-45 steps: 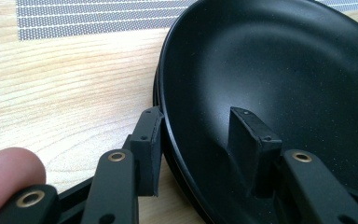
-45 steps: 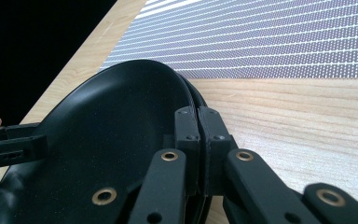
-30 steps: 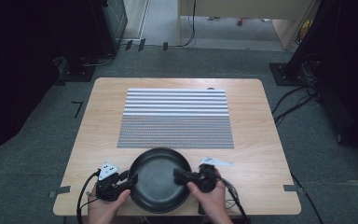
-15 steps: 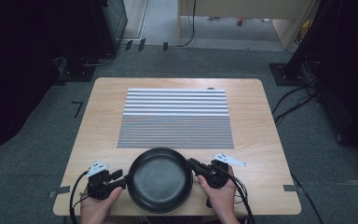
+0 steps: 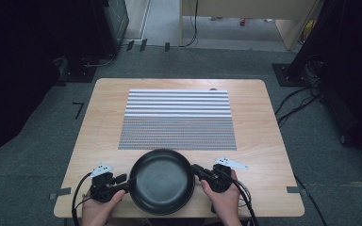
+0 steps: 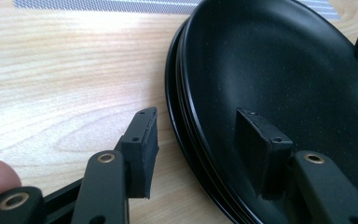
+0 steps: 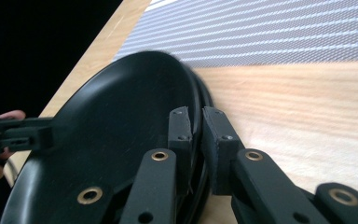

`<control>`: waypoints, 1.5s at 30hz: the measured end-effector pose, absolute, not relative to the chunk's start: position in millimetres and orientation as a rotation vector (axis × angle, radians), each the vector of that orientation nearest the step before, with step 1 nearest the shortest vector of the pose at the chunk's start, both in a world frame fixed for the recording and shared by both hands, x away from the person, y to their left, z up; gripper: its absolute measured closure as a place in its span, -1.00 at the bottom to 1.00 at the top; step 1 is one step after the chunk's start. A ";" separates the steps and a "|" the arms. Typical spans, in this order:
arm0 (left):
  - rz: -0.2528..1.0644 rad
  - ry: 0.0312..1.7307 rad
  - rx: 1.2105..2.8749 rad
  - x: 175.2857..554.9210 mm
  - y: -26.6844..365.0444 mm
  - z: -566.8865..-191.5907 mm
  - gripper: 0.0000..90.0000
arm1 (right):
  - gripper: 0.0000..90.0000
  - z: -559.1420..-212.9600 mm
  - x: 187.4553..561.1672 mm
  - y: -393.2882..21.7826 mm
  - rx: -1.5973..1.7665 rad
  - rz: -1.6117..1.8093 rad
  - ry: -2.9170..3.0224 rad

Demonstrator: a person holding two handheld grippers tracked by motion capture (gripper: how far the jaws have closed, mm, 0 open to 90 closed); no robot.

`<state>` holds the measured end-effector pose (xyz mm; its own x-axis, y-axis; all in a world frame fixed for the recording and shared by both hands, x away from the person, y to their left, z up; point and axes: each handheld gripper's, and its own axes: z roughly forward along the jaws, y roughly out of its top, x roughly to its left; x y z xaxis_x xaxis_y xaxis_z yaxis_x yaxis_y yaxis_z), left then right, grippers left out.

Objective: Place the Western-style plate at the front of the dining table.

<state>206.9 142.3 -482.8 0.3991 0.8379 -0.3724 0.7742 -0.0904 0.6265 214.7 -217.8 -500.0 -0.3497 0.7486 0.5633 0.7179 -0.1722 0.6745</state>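
Observation:
A round black pan (image 5: 161, 181) lies on the wooden table (image 5: 264, 141) near its front edge. In the left gripper view the pan (image 6: 284, 70) shows layered dark rims. My left gripper (image 5: 128, 182) is at the pan's left side. Its jaws have just been opening and now straddle the rim (image 6: 196, 140), one pad inside the pan and one outside, with a gap to the outer pad. My right gripper (image 5: 195, 168) is at the pan's right side. Its jaws have just closed a little further and pinch the rim (image 7: 198, 126) of the pan (image 7: 98, 140).
A grey and white striped mat (image 5: 176, 120) covers the middle of the table, just beyond the pan. Bare wood lies to either side. Dark equipment and cables stand on the floor around the table.
Both grippers have drawn outward from over the pan's inside to its left and right rim. The pan itself has hardly shifted.

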 end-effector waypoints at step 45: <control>-0.052 1.371 1.876 204.6 151.5 -477.0 0.44 | 0.85 -520.4 220.1 -192.2 2.013 1.730 1.869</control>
